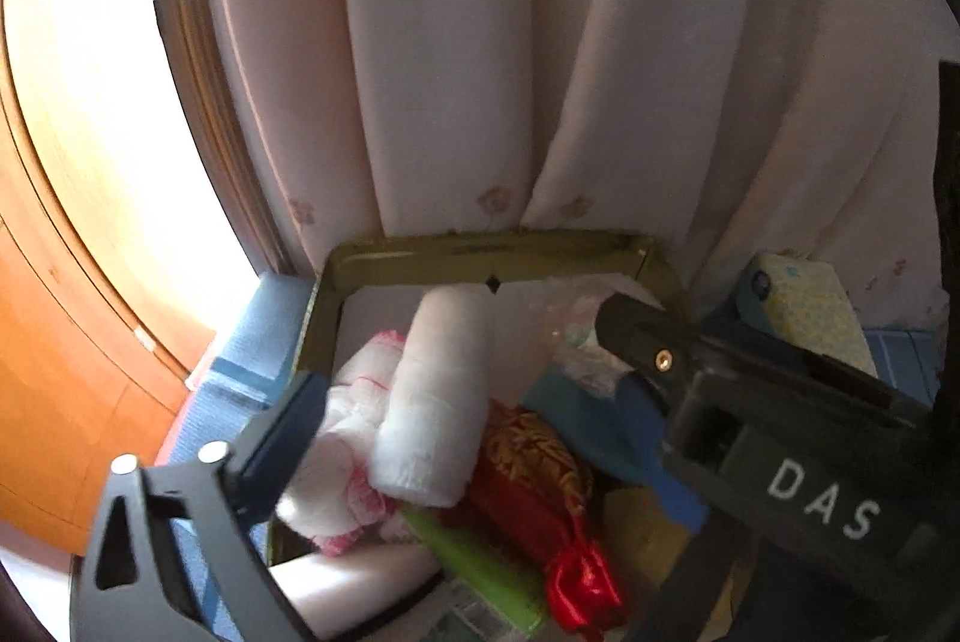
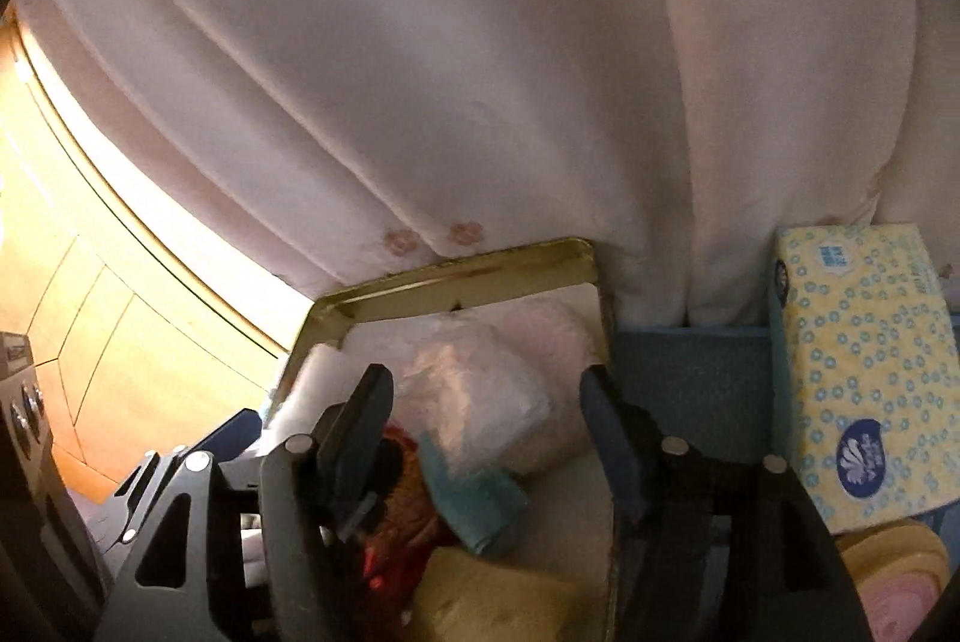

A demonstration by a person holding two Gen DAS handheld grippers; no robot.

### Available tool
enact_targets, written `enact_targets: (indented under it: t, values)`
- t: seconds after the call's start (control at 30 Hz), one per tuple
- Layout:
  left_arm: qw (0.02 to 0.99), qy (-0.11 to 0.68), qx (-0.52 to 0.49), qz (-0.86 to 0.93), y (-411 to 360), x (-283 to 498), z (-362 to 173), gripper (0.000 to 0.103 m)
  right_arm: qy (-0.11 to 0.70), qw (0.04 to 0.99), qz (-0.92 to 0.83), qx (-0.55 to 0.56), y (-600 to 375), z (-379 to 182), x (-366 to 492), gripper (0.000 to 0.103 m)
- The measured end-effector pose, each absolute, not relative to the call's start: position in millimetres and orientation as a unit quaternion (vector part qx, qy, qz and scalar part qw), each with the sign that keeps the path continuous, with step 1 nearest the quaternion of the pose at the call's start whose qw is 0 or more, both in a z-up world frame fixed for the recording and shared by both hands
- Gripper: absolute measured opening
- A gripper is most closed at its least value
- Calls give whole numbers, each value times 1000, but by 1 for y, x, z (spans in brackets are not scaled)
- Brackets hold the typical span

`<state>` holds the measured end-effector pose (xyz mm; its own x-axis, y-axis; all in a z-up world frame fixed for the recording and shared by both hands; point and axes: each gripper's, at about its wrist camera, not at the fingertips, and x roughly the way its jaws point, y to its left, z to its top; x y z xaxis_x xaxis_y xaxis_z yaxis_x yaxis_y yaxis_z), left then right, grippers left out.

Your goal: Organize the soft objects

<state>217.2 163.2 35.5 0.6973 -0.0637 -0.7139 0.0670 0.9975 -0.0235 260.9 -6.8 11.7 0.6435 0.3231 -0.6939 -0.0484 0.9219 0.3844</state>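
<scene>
An olive-gold metal tin (image 1: 480, 246) stands against the curtain, full of soft things. In it lie a white rolled towel (image 1: 438, 402), a pink-and-white cloth (image 1: 342, 462), a red and gold brocade pouch (image 1: 540, 474), a teal cloth (image 1: 576, 402) and a bagged pinkish bundle (image 2: 480, 384). My left gripper (image 1: 474, 432) is open wide over the towel, not touching it. My right gripper (image 2: 486, 414) is open over the tin (image 2: 468, 270), with the bundle and teal cloth (image 2: 474, 498) beyond its pads. One of the right gripper's fingers (image 1: 636, 342) reaches into the left wrist view.
A pale pink curtain (image 1: 480, 72) hangs right behind the tin. A yellow patterned tissue pack (image 2: 864, 372) stands to the right in a blue basket (image 2: 690, 372). A wooden cabinet (image 1: 72, 282) is on the left. A green item (image 1: 480, 570) and a yellow soft piece (image 2: 492, 600) lie at the tin's near end.
</scene>
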Motion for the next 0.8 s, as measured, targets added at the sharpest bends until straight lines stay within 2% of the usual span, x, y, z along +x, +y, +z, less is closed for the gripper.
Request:
enact_targets:
  t: [0.8]
  values:
    - [926, 374, -46, -30, 189, 170, 17, 102, 264, 953, 56, 137, -7, 31, 160, 70]
